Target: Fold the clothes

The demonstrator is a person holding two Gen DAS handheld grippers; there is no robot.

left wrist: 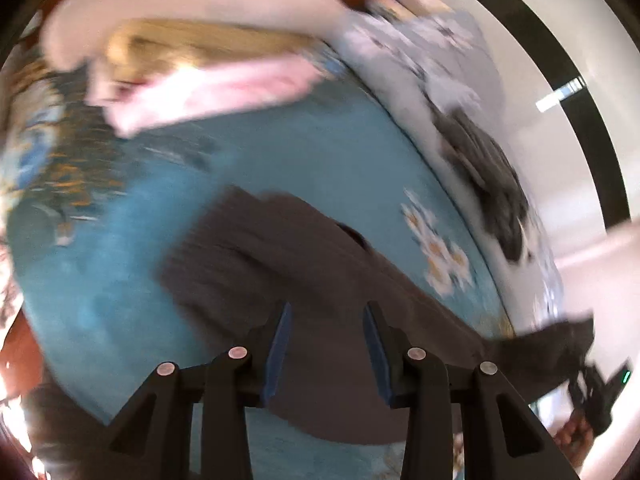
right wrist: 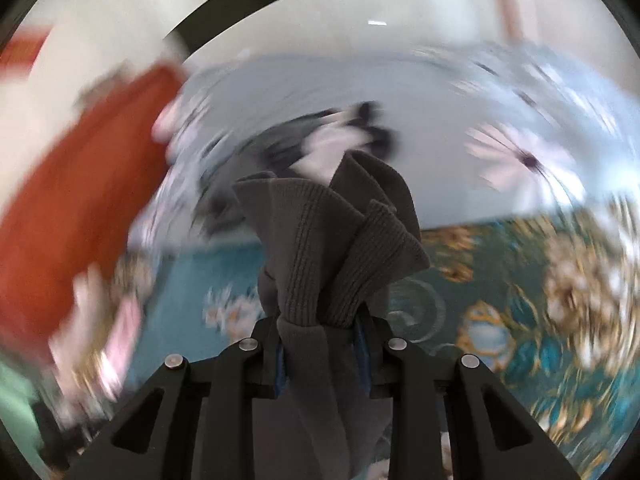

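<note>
My right gripper [right wrist: 320, 344] is clamped on a bunched edge of the grey sweater [left wrist: 280, 256], which sprawls across the teal bedspread [left wrist: 320, 152]. My left gripper [left wrist: 326, 344] hangs open above it, holding nothing. I judge I'm spreading it flat; next the left should pinch another edge. Blur hides the clothes pile [left wrist: 200, 72] behind.

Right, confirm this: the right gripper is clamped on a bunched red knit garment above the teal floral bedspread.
Not red. In the right wrist view the right gripper is clamped on a bunched dark grey knit garment above the teal floral bedspread. The red surface at the left is something else.
</note>
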